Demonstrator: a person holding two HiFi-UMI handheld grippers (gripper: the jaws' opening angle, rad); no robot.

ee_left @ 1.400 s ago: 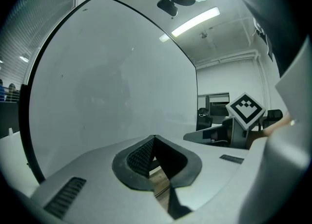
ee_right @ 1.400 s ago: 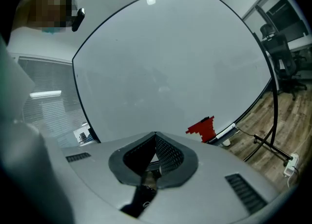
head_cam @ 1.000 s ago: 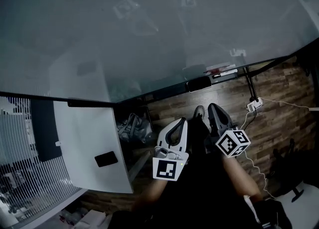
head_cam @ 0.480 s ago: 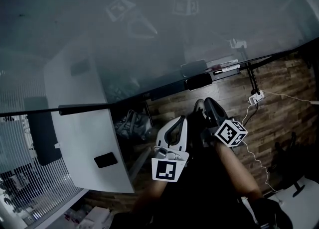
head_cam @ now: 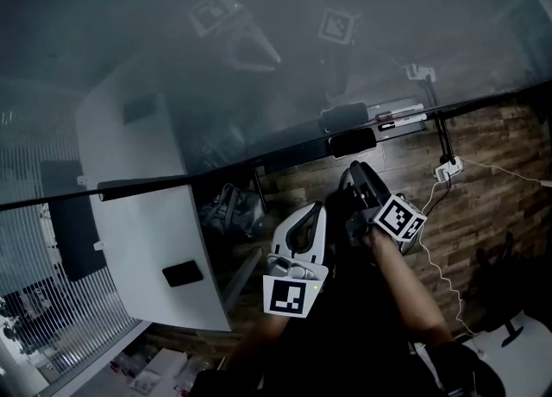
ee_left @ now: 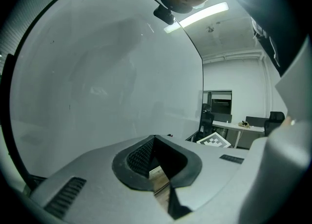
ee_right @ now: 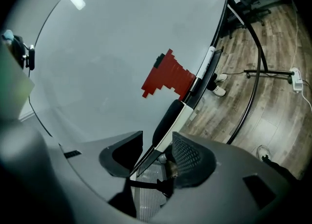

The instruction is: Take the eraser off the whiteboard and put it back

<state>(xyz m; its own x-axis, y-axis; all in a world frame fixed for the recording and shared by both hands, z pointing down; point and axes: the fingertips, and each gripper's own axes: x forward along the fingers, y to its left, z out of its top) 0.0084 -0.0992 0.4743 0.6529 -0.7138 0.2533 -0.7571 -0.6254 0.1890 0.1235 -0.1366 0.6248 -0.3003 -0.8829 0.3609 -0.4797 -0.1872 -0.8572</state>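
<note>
The eraser (ee_right: 169,117), dark with a pale base, lies on the ledge (head_cam: 293,157) along the lower edge of the whiteboard (head_cam: 259,59). Seen from the head view it is the dark block (head_cam: 352,142) just ahead of the right gripper (head_cam: 359,181).

Right gripper (ee_right: 158,142): the jaws have just been opening and are now spread. The near end of the eraser sits in line with the gap, and neither pad presses on it.

Left gripper (head_cam: 314,212): held lower and to the left, apart from the ledge. In the left gripper view (ee_left: 155,139) the jaw tips meet with nothing between them, facing the bare board.

Surroundings: markers (head_cam: 398,116) lie on the ledge just right of the eraser. The black stand leg (head_cam: 441,141) drops from the board to the wood floor (head_cam: 492,179), with a white power strip (head_cam: 446,167) and its cable beside it. A white panel (head_cam: 142,240) stands at left and a bag (head_cam: 231,212) lies under the board. Nothing lies between the right gripper and the eraser.
</note>
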